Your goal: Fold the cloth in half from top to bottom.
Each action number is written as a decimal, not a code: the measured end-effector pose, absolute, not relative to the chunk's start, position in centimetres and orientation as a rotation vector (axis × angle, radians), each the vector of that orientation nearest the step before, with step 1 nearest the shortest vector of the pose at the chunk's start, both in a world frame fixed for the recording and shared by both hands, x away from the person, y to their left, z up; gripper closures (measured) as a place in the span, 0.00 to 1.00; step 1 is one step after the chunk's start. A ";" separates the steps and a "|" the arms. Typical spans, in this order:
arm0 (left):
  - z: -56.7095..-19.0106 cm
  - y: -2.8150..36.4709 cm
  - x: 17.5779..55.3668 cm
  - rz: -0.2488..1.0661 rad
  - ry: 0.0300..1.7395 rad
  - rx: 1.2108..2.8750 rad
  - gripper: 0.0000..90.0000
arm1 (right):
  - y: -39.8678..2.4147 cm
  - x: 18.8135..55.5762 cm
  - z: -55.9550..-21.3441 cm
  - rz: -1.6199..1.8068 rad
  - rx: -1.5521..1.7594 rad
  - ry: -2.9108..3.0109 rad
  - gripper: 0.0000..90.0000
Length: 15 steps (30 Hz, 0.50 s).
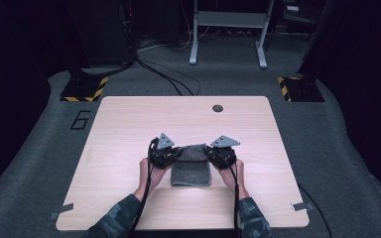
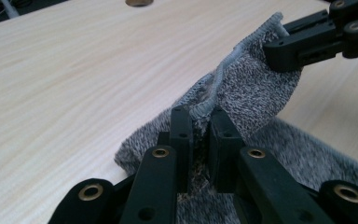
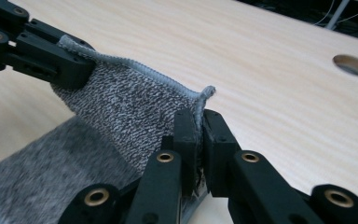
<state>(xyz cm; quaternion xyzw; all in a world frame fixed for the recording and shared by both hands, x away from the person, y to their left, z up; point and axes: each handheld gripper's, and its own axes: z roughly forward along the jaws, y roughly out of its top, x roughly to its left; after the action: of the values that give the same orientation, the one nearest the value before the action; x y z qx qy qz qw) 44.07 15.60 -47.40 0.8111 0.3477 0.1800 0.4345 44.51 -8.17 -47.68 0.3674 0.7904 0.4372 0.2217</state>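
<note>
Scene: a person sits at a pale wooden surface (image 1: 129, 124) and holds a black gripper in each hand, seen from above.
Cloth: a grey knitted cloth (image 1: 192, 168) lies near the middle of the surface, between the two grippers; its far edge is lifted and its near part rests flat.
Left gripper: the left gripper (image 1: 174, 152) is clamped on the left corner of the lifted edge; in the left gripper view the hem (image 2: 200, 109) sits pinched between its two jaws.
Right gripper: the right gripper (image 1: 209, 151) is clamped on the right corner of the same edge; in the right gripper view the hem rises just above its closed jaws.
Edge: the hem runs taut from one gripper to the other, raised off the surface.
Hole: a round hole (image 1: 218, 108) sits in the surface beyond the cloth, well apart from it.
Sleeves: patterned sleeves (image 1: 121, 218) enter from the bottom edge.
</note>
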 end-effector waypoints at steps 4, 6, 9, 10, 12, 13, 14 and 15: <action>-48.1 15.7 43.1 0.421 0.864 2.023 0.89 | -8.3 43.3 -48.4 1.200 1.015 2.203 0.94; -48.3 15.8 42.7 0.411 0.855 2.037 0.89 | -8.4 42.7 -48.7 1.205 1.005 2.205 0.93; -48.7 15.9 41.9 0.369 0.853 2.033 0.84 | -8.6 41.7 -49.1 1.205 1.012 2.221 0.90; -48.8 15.9 41.6 0.354 0.841 2.052 0.80 | -8.6 41.3 -49.2 1.205 1.013 2.228 0.88; -49.1 16.2 40.7 0.315 0.841 2.056 0.69 | -8.9 40.4 -49.5 1.208 1.013 2.247 0.82; -49.1 16.5 40.3 0.300 0.845 2.056 0.62 | -9.1 39.9 -49.5 1.219 1.010 2.254 0.79; -49.1 16.8 39.7 0.288 0.850 2.053 0.54 | -9.5 39.4 -49.5 1.233 1.008 2.261 0.75; -49.0 17.2 39.2 0.286 0.847 2.053 0.49 | -9.9 38.9 -49.4 1.244 1.023 2.260 0.71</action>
<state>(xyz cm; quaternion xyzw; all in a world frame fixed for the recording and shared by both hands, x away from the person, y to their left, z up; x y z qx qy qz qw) 39.22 17.19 -49.03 0.8250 0.3405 0.1149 0.4362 38.87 -9.88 -49.44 0.3623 0.8007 0.4409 0.1822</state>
